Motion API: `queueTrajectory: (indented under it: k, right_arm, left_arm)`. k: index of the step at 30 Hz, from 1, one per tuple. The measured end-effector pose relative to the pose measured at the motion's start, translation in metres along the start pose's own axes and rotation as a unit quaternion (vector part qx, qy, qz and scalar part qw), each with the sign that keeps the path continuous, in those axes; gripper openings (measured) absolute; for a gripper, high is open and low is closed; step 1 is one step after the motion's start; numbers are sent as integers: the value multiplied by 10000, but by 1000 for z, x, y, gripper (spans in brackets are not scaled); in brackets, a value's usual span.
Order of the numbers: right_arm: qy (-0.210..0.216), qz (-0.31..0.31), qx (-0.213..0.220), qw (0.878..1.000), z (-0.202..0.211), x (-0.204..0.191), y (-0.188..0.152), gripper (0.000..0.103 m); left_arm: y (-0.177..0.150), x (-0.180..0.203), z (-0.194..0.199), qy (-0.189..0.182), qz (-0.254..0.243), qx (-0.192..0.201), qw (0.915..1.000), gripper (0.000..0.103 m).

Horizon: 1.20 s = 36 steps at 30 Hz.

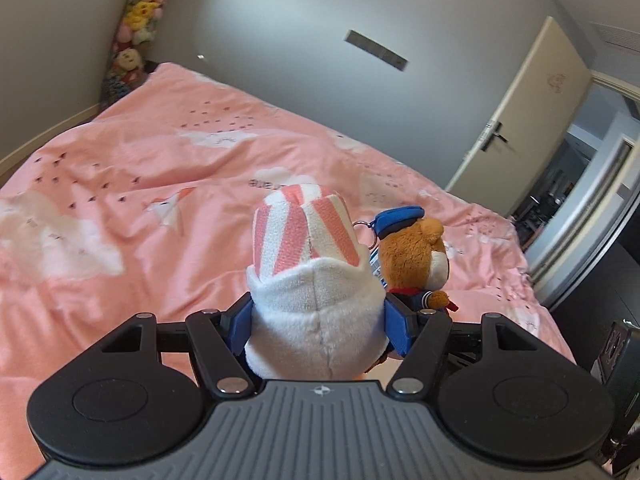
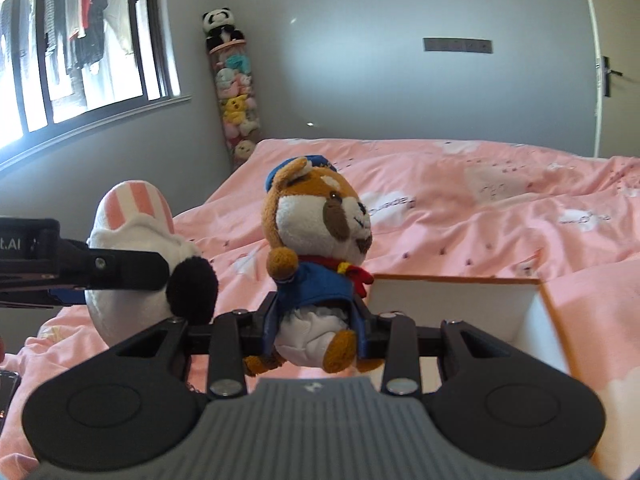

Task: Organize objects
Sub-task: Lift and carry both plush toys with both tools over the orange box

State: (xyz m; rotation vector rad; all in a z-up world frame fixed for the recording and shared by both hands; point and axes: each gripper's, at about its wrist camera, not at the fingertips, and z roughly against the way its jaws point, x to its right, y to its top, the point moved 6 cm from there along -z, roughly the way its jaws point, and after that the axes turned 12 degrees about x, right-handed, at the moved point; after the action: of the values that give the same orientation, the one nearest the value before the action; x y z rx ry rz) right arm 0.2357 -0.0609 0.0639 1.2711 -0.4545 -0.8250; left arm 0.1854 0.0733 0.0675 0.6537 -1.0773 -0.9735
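Nearest my left lens, my left gripper stands wide, its blue pads pressed on both flanks of the white plush. Plush is upright, back to the camera, with a pink-and-white striped hood on top. It hangs above the pink bed, not touching it.

Right gripper: jaws about half closed, clamped on the lower body of the brown plush. That plush wears a blue cap, blue jacket and red scarf; it sits upright and faces right in the right view. Its feet dangle at the near side of the jaws.

Relative position: in the left view the brown plush is just right of the white one, close beside it; contact between them I cannot tell. In the right view the white plush is to the left, with my left gripper coming in from the left edge across it. A black round part shows on its right side.

White box with an orange rim lies open on the bed, just right of and beyond the right gripper.

Far corner: a tall clear tube of plush toys, a panda on top. Window far left, door far right.
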Motion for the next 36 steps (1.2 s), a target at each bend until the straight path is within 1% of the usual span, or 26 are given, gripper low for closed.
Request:
queueTrajectory:
  k: [5, 8, 12, 15, 19, 22, 26, 30, 32, 34, 36]
  right_arm:
    - [-381, 161, 112, 9991, 11, 37, 10, 38]
    - [-533, 191, 87, 9984, 7, 61, 12, 38]
    - [-568, 54, -183, 9982, -7, 94, 3, 38]
    - [-580, 2, -422, 9974, -18, 114, -6, 38]
    - [-497, -45, -717, 9962, -40, 135, -20, 38]
    - [-457, -158, -957, 9942, -56, 148, -30, 38]
    - [-431, -401, -1259, 9903, -76, 163, -44, 38]
    - [-345, -564, -1534, 9859, -91, 168, -55, 38]
    - [-346, -536, -1732, 9828, -98, 169, -62, 38]
    - [-391, -498, -1964, 9785, -104, 169, -69, 38]
    - [-421, -422, -2092, 9760, -104, 169, -73, 38]
  left_arm:
    - [-4, 43, -29, -375, -284, -162, 9988, 75]
    - [-12, 65, -50, -545, -505, -331, 9967, 75]
    - [-26, 87, -80, -670, -687, -571, 9937, 76]
    - [-38, 97, -104, -645, -873, -773, 9911, 75]
    - [-51, 106, -133, -614, -1243, -1124, 9839, 75]
    - [-58, 109, -155, -606, -1589, -1404, 9754, 76]
    - [-68, 114, -181, -602, -2054, -1786, 9604, 76]
    - [-77, 111, -204, -479, -2315, -2140, 9478, 76]
    - [-84, 109, -214, -405, -2490, -2348, 9388, 76]
    - [-92, 104, -222, -252, -2674, -2601, 9275, 76]
    - [-98, 102, -225, -246, -2801, -2684, 9214, 76]
